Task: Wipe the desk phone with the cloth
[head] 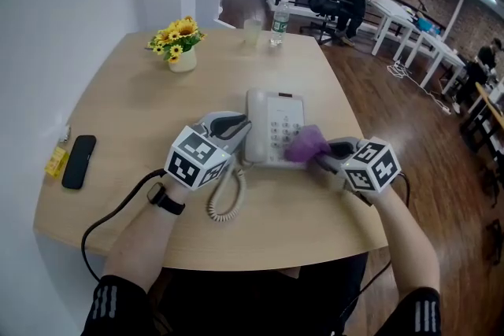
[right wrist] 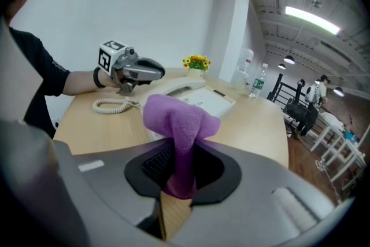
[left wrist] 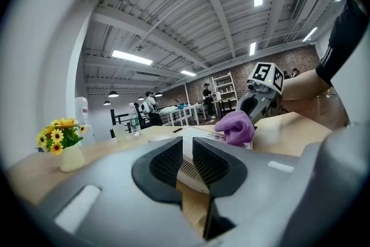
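A white desk phone (head: 272, 126) lies in the middle of the round wooden table (head: 126, 98), its coiled cord (head: 224, 201) trailing toward me. My right gripper (head: 321, 157) is shut on a purple cloth (head: 307, 144), and the cloth rests on the phone's near right corner by the keypad. In the right gripper view the cloth (right wrist: 176, 118) bulges up from between the pads, with the phone (right wrist: 202, 98) just beyond. My left gripper (head: 240, 124) sits at the phone's left side over the handset, jaws almost together and nothing between them (left wrist: 185, 153).
A vase of yellow flowers (head: 179, 43) stands at the back left. A black device (head: 79, 161) and a small yellow item (head: 55, 161) lie by the left edge. A cup (head: 252, 31) and a bottle (head: 277, 24) stand at the far edge. Cables hang off the near edge.
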`<state>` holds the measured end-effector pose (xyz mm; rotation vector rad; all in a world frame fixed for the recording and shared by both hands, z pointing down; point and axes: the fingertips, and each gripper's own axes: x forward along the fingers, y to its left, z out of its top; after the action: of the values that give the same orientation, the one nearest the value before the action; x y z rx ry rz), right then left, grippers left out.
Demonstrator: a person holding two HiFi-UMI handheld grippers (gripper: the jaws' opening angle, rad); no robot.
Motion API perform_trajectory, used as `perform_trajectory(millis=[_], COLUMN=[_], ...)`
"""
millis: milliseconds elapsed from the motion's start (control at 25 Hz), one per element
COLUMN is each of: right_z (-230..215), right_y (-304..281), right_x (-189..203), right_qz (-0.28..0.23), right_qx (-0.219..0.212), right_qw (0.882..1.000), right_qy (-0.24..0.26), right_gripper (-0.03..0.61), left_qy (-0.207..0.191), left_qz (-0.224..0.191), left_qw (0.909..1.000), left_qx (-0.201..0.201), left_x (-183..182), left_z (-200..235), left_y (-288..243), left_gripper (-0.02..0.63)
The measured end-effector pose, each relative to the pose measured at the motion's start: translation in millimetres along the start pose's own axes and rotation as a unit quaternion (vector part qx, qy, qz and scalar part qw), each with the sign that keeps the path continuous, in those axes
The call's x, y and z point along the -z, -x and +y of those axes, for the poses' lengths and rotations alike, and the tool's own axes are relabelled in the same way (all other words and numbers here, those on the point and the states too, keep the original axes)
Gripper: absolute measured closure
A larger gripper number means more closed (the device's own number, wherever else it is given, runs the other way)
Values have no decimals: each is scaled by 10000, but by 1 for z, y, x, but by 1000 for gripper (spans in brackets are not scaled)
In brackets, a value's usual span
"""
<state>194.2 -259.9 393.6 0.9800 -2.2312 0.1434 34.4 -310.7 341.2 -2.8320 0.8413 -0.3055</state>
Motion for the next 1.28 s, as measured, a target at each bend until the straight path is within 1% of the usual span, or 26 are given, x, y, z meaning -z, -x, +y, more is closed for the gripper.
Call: perform_trajectory(millis=[120,240,360,480,600,680,840,960,1160,1280], right_z=[-36,-76,-109,-132,-135,-128,-110,-87,-43,-20], right_y=[7,0,-21,-46,-69,-75,-70,-61,-46,-35], right_x=[-29,-61,-77,-80,-77,-73,-62,-46,-13,0], right_qz=[-494,-864,-909,-799,-673,-605,-496,-389,-111,-133], right_qx=[50,1,23,137,74,-19,-95,-241,-401,-554], right_qw=[9976,9897,9809,9754,9714,9717,9768,9805,9882,9890], right_qy=[-480,-1138,-1720,-2050,-2275,-2282,-2081,-1912,-1473,-1365], right_gripper=[506,506,506,506,506,506,506,506,506,506], left_qy=[-18,-20,-14,-13,-9,-3,2,-9,-32,-39], left_qz=[18,33,32,23,20,4,-22,-26,18,7], left_qw=[10000,10000,10000,10000,10000,10000,10000,10000,10000,10000], left_qx=[8,15,18,22,15,12,-8,-4,-1,5], left_x=[1,2,1,1,1,-1,-3,-3,0,0], left_z=[-2,-2,-2,-2,-1,-1,1,0,-1,-1], left_y=[-1,0,0,-1,0,0,1,1,0,-1], left_gripper=[566,566,566,566,566,566,566,566,566,566])
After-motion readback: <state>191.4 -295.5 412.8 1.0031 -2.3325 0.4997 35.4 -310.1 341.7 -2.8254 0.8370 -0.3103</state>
